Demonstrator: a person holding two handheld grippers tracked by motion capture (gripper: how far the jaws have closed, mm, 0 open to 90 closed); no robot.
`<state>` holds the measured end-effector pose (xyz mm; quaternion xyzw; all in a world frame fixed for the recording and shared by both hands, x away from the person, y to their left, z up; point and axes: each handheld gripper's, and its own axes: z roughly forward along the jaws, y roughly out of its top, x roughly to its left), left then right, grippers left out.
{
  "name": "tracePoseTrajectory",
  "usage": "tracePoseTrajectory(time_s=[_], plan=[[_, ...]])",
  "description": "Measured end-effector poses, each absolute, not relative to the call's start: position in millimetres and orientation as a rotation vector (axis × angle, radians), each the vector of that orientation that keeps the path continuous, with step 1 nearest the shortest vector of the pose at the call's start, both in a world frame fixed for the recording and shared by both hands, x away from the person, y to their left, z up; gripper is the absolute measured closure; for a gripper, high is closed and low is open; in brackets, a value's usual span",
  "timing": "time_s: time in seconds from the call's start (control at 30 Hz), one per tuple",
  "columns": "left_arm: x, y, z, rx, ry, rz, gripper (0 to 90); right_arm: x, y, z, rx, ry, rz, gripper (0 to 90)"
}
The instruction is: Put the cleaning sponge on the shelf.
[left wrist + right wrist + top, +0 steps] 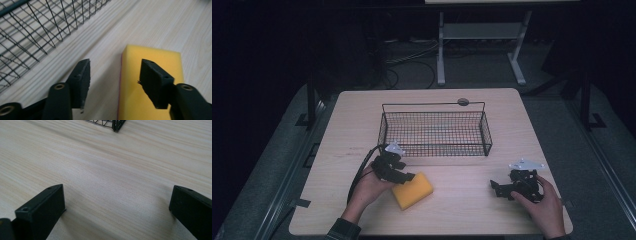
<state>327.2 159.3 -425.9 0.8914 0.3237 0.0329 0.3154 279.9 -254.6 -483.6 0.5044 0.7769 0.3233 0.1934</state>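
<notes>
A yellow sponge block (pixel 412 191) (pixel 155 56) lies flat on the light wooden table (pixel 472 210), near its front edge, left of centre. My left gripper (pixel 407 176) (pixel 113 65) hovers at the sponge's left end with its jaws apart. One jaw is above the sponge's top, the other above bare wood beside it, and neither pad presses on the sponge. My right gripper (pixel 496 189) (pixel 117 190) rests low at the front right, open wide, with bare tabletop between its jaws.
A black wire basket (pixel 434 104) (pixel 37 32) (pixel 115 125) stands empty in the middle of the table, just behind both grippers. A small round grommet (pixel 463 102) sits at the table's far edge. Beyond it are a white frame's legs (pixel 441 50) and floor cables.
</notes>
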Motion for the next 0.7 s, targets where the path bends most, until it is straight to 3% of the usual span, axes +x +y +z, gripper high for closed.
tracePoseTrajectory(time_s=[0.03, 0.23, 0.3, 0.7], plan=[[326, 160, -426, 2.358, 0.858, 0.079, 35.2, 280, -255, -484, 1.416, 2.179, 0.907, 0.0], [319, 160, -420, 2.382, 0.835, 0.088, 25.6, 280, -255, -484, 1.415, 2.179, 0.907, 0.0], [316, 158, -417, 2.411, 0.827, 0.096, 12.5, 280, -255, -484, 1.415, 2.179, 0.907, 0.0], [300, 140, -413, 2.534, 0.761, 0.093, 12.1, 280, -255, -484, 1.416, 2.179, 0.907, 0.0]])
